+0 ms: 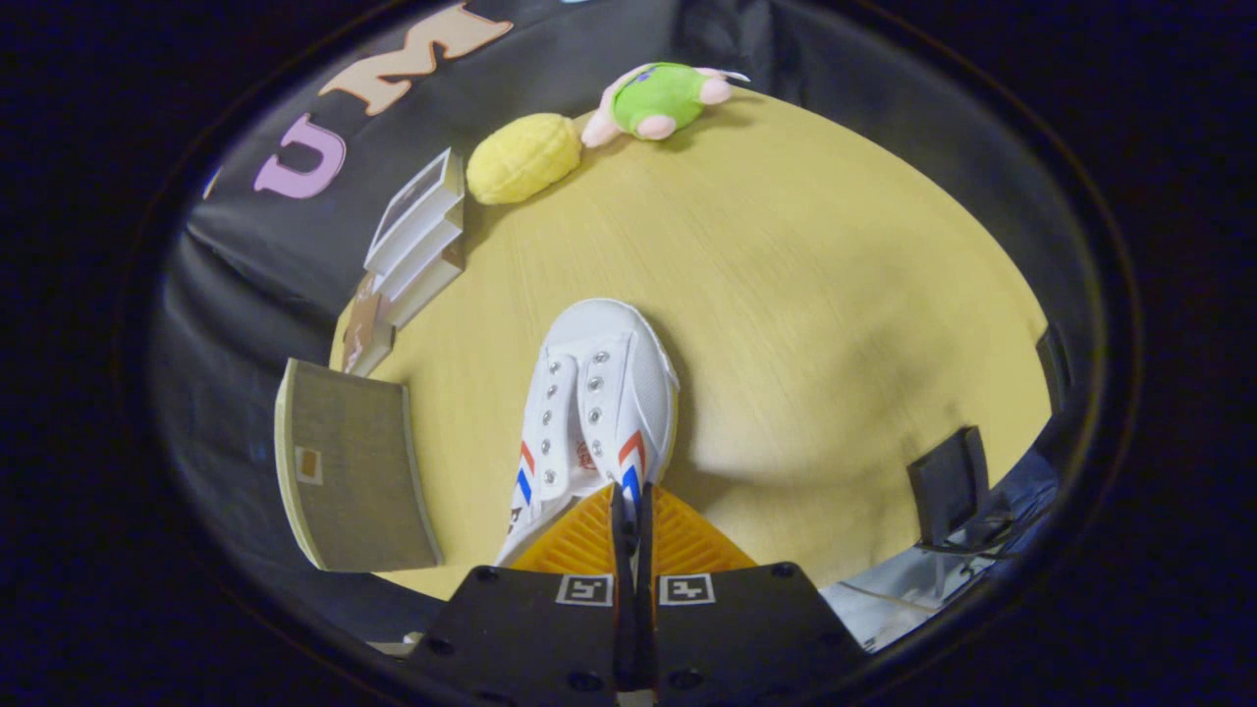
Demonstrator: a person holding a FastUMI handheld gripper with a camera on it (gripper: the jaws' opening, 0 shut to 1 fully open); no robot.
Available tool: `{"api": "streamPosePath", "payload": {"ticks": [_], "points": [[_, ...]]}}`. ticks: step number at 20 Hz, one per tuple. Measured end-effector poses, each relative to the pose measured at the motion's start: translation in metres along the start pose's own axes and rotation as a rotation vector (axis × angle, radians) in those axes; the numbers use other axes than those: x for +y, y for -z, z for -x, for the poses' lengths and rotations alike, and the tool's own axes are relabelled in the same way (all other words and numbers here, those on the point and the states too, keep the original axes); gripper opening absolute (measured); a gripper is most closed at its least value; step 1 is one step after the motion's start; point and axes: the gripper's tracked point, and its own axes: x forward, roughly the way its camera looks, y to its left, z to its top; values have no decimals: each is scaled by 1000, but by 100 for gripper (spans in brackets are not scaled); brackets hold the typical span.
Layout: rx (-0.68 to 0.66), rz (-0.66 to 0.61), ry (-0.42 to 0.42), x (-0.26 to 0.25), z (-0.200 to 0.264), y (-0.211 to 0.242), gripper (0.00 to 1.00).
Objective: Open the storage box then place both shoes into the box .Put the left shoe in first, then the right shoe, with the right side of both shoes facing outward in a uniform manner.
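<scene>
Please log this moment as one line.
tongs: shut on shoe | shoe: white, toe pointing away, over table | toys beyond

Bare table (835, 295) right of the shoe (599, 403); storage box (349, 471) and books (417, 236) crowd its left.

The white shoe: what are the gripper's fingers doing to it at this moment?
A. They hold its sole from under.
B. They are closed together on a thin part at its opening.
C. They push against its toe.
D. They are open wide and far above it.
B: the gripper has its fingers nearly touching each other, pinching a thin edge at the opening of the white shoe, whose toe points away across the yellow table.
</scene>
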Motion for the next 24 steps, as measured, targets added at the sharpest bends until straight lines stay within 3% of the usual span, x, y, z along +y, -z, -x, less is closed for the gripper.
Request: {"api": "streamPosePath", "payload": {"ticks": [3, 13, 24], "points": [[-18, 1, -56, 30, 16, -5, 3], [-89, 101, -129, 139, 60, -13, 3], [-79, 188, -220, 263, 66, 25, 3]]}}
